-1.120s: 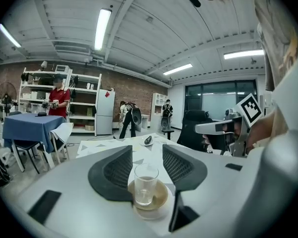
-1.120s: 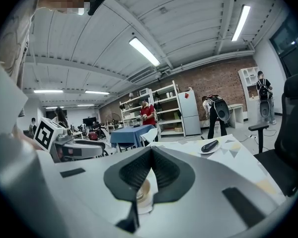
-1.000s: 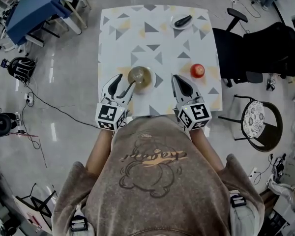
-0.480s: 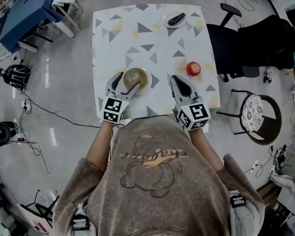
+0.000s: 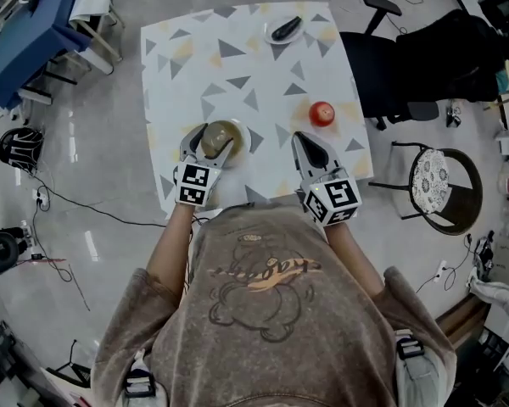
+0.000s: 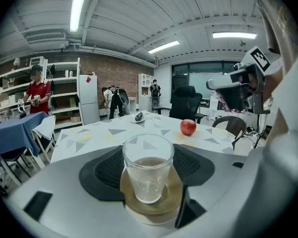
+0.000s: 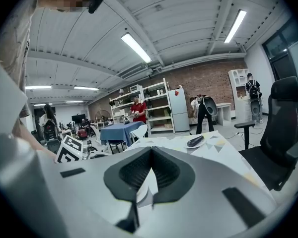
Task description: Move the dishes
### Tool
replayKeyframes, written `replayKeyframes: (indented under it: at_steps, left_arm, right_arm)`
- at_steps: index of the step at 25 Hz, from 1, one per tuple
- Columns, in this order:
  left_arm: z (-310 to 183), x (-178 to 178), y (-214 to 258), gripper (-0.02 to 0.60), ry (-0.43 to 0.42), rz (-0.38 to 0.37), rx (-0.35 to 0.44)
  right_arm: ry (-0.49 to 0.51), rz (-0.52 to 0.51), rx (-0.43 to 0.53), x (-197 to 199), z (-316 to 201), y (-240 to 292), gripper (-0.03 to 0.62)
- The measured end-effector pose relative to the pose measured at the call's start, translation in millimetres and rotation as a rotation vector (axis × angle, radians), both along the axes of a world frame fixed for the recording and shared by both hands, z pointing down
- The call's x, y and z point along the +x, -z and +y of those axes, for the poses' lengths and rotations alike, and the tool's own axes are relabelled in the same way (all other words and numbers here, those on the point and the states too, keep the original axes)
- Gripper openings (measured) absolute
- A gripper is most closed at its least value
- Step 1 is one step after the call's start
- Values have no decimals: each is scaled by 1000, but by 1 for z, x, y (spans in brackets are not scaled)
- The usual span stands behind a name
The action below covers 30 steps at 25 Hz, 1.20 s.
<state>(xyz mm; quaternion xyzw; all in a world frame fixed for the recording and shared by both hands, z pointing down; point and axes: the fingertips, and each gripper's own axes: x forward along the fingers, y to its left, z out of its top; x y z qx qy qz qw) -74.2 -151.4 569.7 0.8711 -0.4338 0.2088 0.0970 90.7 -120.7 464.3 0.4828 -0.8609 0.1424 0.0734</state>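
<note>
A clear glass [image 5: 216,136] [image 6: 148,172] stands on a brownish saucer [image 5: 238,131] [image 6: 154,208] near the front edge of the triangle-patterned table [image 5: 237,66]. My left gripper [image 5: 210,142] [image 6: 149,155] is open, and its jaws have just been opening. They now stand wide on either side of the saucer, with saucer and glass between them. I see no pad pressing on it. To the right, my right gripper [image 5: 304,136] [image 7: 151,150] is shut and empty above the table's front edge.
A red apple [image 5: 321,113] [image 6: 187,127] lies right of the glass. A small plate with a dark object [image 5: 285,30] [image 7: 195,142] sits at the far edge. A black office chair [image 5: 390,66] and a round chair [image 5: 445,197] stand right of the table.
My left gripper has come down and forward, with jaws spread wider, so that the saucer now lies between them. The right gripper has hardly moved.
</note>
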Motion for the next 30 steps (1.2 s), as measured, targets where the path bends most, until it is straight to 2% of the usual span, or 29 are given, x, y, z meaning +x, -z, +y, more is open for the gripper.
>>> replayKeyframes:
  at_steps: [5, 18, 30]
  left_arm:
    - [-1, 1, -3, 293, 5, -2, -6]
    - [-2, 0, -2, 290, 7, -13, 4]
    - [-7, -1, 40, 290, 23, 17, 69]
  right_arm:
    - [-15, 2, -6, 6, 0, -1, 2]
    - [-8, 4, -14, 1, -2, -6, 2]
    - [2, -3, -5, -3, -3, -6, 2]
